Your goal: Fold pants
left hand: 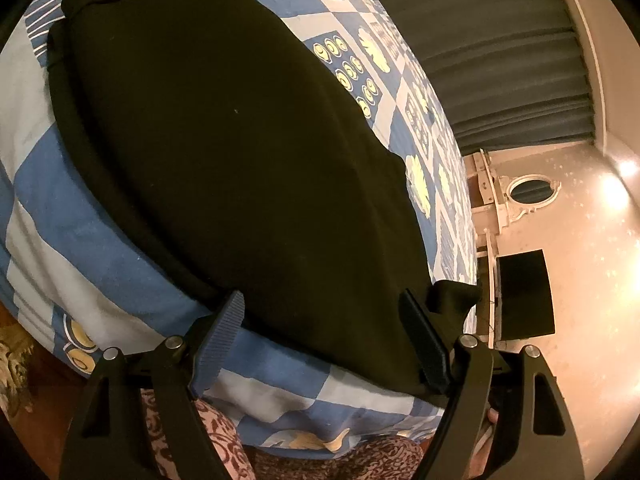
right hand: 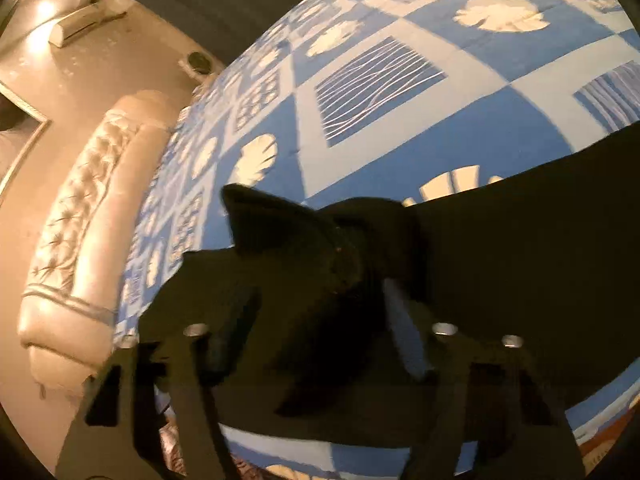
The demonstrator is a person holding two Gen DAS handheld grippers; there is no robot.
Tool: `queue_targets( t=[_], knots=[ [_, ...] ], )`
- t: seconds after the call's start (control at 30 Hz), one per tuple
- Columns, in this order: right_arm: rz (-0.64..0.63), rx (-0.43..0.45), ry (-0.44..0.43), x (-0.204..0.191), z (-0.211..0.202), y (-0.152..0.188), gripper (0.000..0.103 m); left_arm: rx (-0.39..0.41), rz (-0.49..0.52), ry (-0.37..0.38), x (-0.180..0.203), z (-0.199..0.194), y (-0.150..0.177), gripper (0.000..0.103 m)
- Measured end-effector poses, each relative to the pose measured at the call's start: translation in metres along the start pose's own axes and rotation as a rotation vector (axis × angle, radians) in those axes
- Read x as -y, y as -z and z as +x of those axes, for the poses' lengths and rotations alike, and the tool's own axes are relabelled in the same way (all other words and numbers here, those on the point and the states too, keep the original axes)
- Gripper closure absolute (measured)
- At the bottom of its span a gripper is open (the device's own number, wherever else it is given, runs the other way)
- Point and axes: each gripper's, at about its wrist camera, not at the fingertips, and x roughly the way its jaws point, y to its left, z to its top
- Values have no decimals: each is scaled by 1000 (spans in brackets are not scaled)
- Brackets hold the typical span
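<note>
Now the black pants point(left hand: 224, 152) lie flat on the blue patterned bedspread point(left hand: 80, 248). Angled downward, the left gripper point(left hand: 324, 340) stands open over their near edge; the right gripper point(right hand: 316, 332) pinches a bunched corner.

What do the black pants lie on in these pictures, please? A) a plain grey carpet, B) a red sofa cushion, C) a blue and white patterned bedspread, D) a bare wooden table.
C: in the left wrist view the black pants lie spread across a bedspread of blue and white squares with pale leaf prints, and the right wrist view shows the same cover.
</note>
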Motion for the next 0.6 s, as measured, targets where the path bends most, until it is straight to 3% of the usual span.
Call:
queue_targets(
  t=[0.07, 0.13, 0.23, 0.4, 0.6],
  knots=[
    [-15, 25, 16, -1, -1, -1, 55, 2, -1, 23, 0, 1, 0, 18],
    [-54, 39, 66, -5, -2, -1, 77, 3, -1, 23, 0, 1, 0, 18],
    [-67, 46, 58, -5, -4, -2, 92, 1, 15, 17, 0, 1, 1, 18],
    [-23, 77, -47, 5, -34, -9, 93, 0, 24, 9, 1, 1, 1, 18],
    [-14, 174, -7, 38, -101, -25, 93, -6, 32, -11, 5, 2, 0, 18]
  ],
)
